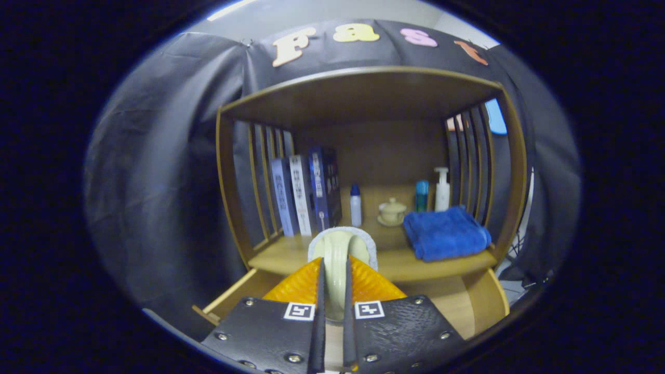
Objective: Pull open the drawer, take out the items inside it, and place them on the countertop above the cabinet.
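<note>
My gripper (334,267) is shut on a pale cream, rounded item (337,249) with a grey-white fuzzy edge, held upright between both fingers. The item sits at the front edge of the wooden countertop (400,262), level with it or just above; I cannot tell whether it touches the wood. Below the fingers the wooden drawer (234,296) stands pulled open. My fingers hide most of its inside.
On the countertop, under a wooden shelf top with slatted sides, stand three books (304,195) at the left, a small white bottle (356,205), a cream lidded pot (392,212), a teal bottle (422,196), a white pump bottle (442,189) and a folded blue towel (446,232) at the right.
</note>
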Demonstrator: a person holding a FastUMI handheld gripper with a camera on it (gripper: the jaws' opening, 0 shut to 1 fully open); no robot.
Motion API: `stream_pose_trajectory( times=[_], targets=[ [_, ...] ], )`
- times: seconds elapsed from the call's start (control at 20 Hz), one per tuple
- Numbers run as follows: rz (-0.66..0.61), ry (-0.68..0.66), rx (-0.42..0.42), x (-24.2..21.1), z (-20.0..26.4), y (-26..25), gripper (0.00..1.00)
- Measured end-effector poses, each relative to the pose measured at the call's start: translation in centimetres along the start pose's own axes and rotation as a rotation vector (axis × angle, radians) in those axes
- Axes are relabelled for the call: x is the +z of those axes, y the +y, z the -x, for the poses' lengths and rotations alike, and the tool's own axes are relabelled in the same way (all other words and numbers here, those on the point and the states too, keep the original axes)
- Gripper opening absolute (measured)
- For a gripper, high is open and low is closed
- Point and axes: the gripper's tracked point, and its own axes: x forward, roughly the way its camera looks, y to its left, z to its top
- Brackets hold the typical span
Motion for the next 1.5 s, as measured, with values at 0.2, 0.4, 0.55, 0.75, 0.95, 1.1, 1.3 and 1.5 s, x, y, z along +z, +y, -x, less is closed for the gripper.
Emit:
stream_pose_trajectory(
  times=[0.2,0.4,0.55,0.75,0.95,1.1,1.3,1.5],
  targets=[
    [-0.007,-0.066,-0.038,2.8,-2.5,-0.8,0.14],
    [0.008,0.013,-0.082,0.2,-7.2,-2.2,0.14],
    [-0.002,0.073,-0.118,-2.4,-10.0,-3.6,0.14],
    [-0.066,0.147,-0.156,-5.3,-12.8,-5.5,0.14],
    [-0.112,0.117,-0.174,-5.1,-15.2,-6.3,0.14],
    [-0.081,0.104,-0.171,-5.3,-16.4,-6.1,0.15],
    [-0.053,0.124,-0.196,-6.5,-17.3,-6.1,0.17],
    [-0.056,0.134,-0.224,-6.7,-17.6,-6.5,0.2]
  ],
)
